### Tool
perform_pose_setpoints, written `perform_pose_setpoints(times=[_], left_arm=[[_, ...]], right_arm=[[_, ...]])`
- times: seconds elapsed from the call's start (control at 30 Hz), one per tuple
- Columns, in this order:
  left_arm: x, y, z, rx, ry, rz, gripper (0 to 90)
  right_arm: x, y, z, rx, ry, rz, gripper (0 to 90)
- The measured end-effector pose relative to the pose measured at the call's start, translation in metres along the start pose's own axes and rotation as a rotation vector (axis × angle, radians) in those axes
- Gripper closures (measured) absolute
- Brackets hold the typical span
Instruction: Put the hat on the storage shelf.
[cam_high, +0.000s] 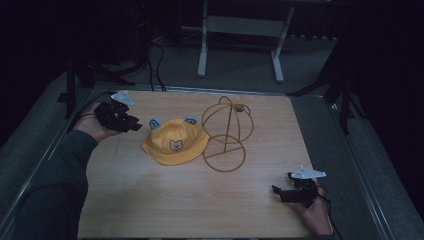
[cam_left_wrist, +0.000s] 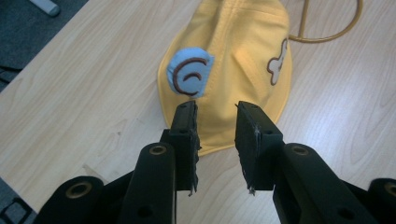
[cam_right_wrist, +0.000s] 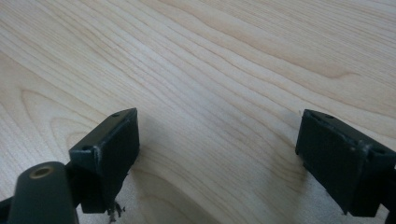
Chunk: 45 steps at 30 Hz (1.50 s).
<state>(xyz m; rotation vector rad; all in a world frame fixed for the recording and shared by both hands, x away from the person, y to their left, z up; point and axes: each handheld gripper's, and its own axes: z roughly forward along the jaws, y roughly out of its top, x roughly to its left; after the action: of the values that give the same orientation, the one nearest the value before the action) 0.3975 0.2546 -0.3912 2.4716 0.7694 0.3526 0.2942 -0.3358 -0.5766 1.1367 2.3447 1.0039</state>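
A yellow child's hat (cam_high: 172, 142) with a small animal face and two blue ears lies on the wooden table (cam_high: 150, 200), brim down. My left gripper (cam_high: 134, 124) is just left of it, pointing at it. In the left gripper view its jaws (cam_left_wrist: 217, 116) stand a little apart over the hat's (cam_left_wrist: 233, 56) near brim, below one blue ear (cam_left_wrist: 189, 72), with nothing pressed between them. My right gripper (cam_high: 280, 192) rests near the table's front right corner, open wide over bare wood (cam_right_wrist: 217, 135).
A gold wire hat stand (cam_high: 227, 132) with a round base ring stands just right of the hat, touching or nearly touching it; part of the wire stand (cam_left_wrist: 327, 32) shows beyond the hat. A white frame's legs (cam_high: 202, 55) stand on the floor behind the table.
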Motion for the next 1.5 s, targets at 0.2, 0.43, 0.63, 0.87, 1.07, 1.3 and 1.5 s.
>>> perform_pose_setpoints(times=[0.2, 0.43, 0.63, 0.87, 1.07, 1.3, 1.5], left_arm=[[0.003, 0.008, -0.002, 0.01, 0.009, 0.001, 68.5], [0.003, 0.023, 0.002, 0.041, 0.011, 0.024, 67.2], [0.0, 0.035, 0.009, 0.067, -0.002, 0.05, 66.8], [0.0, 0.051, 0.016, 0.099, -0.02, 0.071, 66.1], [-0.003, 0.066, 0.019, 0.101, -0.007, 0.093, 67.0], [-0.003, 0.076, 0.026, 0.102, -0.008, 0.089, 66.0], [-0.003, 0.084, 0.043, 0.135, -0.021, 0.088, 66.3]], right_arm=[[0.0, 0.0, 0.0, 0.0, 0.0, 0.001, 13.4], [0.0, 0.0, 0.0, 0.0, 0.0, 0.0, 13.4], [0.0, 0.0, 0.0, 0.0, 0.0, 0.0, 13.4], [0.0, 0.0, 0.0, 0.001, 0.0, 0.0, 13.4], [0.0, 0.0, 0.0, -0.001, 0.0, 0.003, 13.4], [0.0, 0.0, 0.0, 0.0, 0.0, 0.003, 13.4], [0.0, 0.0, 0.0, -0.001, 0.0, 0.002, 13.4]])
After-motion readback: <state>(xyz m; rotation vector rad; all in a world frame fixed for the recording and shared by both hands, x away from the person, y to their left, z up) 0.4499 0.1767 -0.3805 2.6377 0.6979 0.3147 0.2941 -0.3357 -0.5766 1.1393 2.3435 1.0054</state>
